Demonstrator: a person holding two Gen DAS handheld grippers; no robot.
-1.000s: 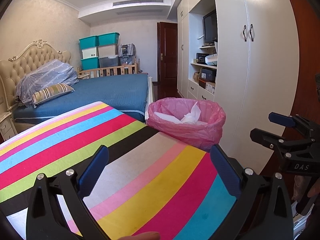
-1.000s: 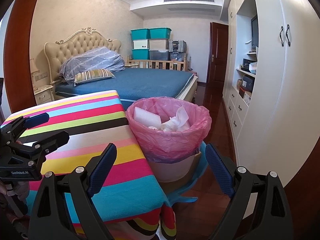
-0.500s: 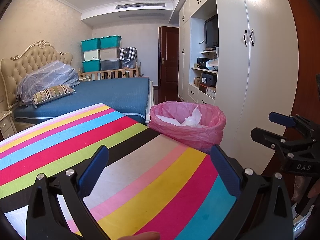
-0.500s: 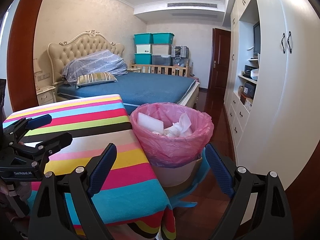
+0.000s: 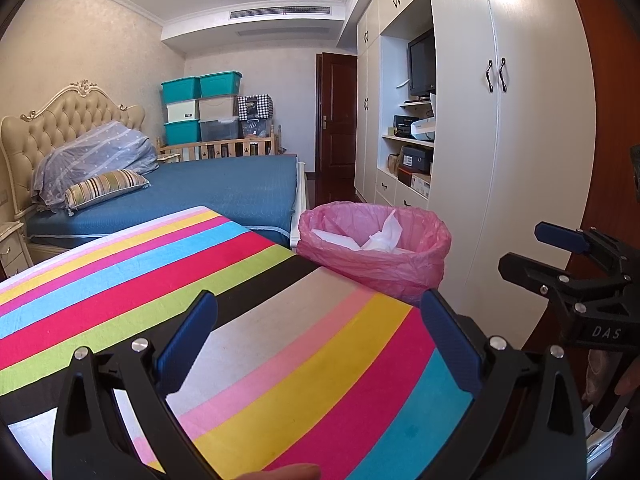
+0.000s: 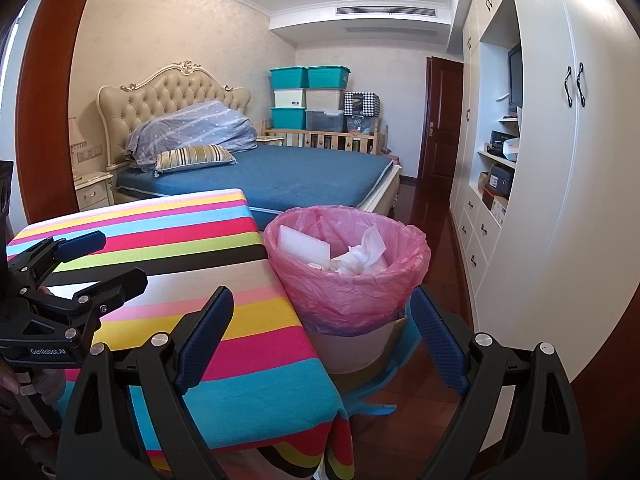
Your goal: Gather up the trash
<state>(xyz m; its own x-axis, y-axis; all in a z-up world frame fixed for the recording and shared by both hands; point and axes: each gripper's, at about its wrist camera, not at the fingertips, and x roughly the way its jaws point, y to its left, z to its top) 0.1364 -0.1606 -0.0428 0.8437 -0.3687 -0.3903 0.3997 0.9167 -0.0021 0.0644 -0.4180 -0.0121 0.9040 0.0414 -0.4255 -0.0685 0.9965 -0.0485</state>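
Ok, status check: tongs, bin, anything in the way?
Left tongs open, empty. Right tongs open, empty. Bin holds paper scraps, beside the striped table. Nothing blocking.

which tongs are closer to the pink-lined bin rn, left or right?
Right. The right tongs hang open just before the pink-lined bin, at the table's corner. The left tongs hover open over the striped tablecloth, farther off.

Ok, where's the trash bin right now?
The pink-lined trash bin stands on the floor off the striped table's right edge, centre of the right wrist view, with the bed behind it.
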